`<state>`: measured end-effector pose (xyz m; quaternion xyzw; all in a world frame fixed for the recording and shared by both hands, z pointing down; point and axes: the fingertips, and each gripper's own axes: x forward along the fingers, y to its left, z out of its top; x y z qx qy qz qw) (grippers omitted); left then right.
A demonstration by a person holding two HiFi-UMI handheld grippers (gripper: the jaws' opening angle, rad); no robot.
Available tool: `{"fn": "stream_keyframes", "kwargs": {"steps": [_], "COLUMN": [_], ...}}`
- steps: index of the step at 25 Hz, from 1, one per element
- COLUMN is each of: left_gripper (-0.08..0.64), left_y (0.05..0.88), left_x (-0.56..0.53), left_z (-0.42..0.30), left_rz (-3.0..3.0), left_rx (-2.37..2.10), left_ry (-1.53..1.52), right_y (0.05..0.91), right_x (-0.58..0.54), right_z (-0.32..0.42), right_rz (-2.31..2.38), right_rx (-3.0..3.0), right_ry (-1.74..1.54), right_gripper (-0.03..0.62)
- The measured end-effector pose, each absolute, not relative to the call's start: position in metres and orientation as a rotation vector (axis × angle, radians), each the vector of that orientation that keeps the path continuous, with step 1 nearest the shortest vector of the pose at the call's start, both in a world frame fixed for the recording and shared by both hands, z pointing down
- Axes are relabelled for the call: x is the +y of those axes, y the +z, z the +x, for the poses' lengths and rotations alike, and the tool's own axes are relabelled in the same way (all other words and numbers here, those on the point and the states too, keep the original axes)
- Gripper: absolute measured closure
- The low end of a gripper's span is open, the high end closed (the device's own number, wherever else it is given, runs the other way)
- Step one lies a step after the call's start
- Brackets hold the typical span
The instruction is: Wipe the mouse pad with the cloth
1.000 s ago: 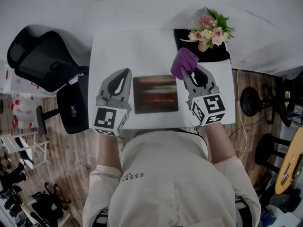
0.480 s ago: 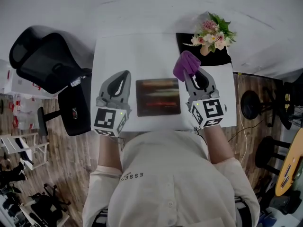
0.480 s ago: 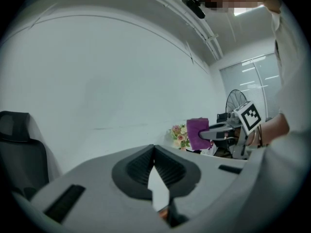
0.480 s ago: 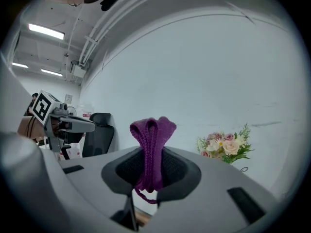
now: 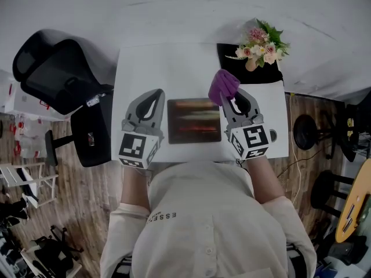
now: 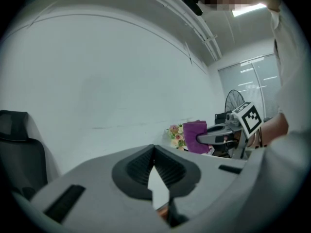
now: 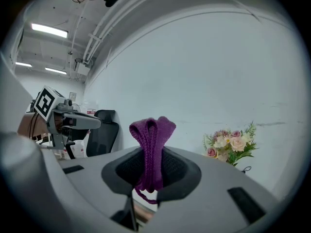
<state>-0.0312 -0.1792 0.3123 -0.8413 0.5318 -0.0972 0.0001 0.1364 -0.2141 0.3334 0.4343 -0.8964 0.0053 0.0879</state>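
A dark mouse pad (image 5: pixel 194 121) with reddish streaks lies in the middle of the white table (image 5: pixel 174 68). My right gripper (image 5: pixel 225 97) is shut on a folded purple cloth (image 5: pixel 223 84) (image 7: pixel 151 149), which it holds above the pad's far right corner. The cloth (image 6: pixel 195 137) also shows in the left gripper view, sticking up from the right gripper's jaws. My left gripper (image 5: pixel 152 101) (image 6: pixel 154 163) is to the left of the pad, jaws closed together with nothing between them.
A bouquet of flowers (image 5: pixel 261 43) (image 7: pixel 230 143) stands on a dark mat at the table's far right corner. A black office chair (image 5: pixel 55 77) (image 7: pixel 102 130) sits left of the table. A fan (image 5: pixel 305 131) and stools stand on the wooden floor to the right.
The right gripper with the cloth has shifted left and slightly nearer, over the pad's far right corner. The left gripper has edged right toward the pad.
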Motion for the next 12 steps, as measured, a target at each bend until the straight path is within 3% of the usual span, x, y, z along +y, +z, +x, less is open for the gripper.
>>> {"fn": "stream_keyframes", "kwargs": {"steps": [12], "left_gripper": [0.558], "left_y": [0.313], "left_x": [-0.166], "left_z": [-0.024], "left_rz": [-2.646], "left_rx": [1.630], "left_ry": [-0.325], "right_y": [0.332], "right_x": [-0.200], "right_z": [0.126], "right_rz": [1.293], "right_rx": [-2.691], "right_ry": [0.035], "right_gripper": [0.505]}}
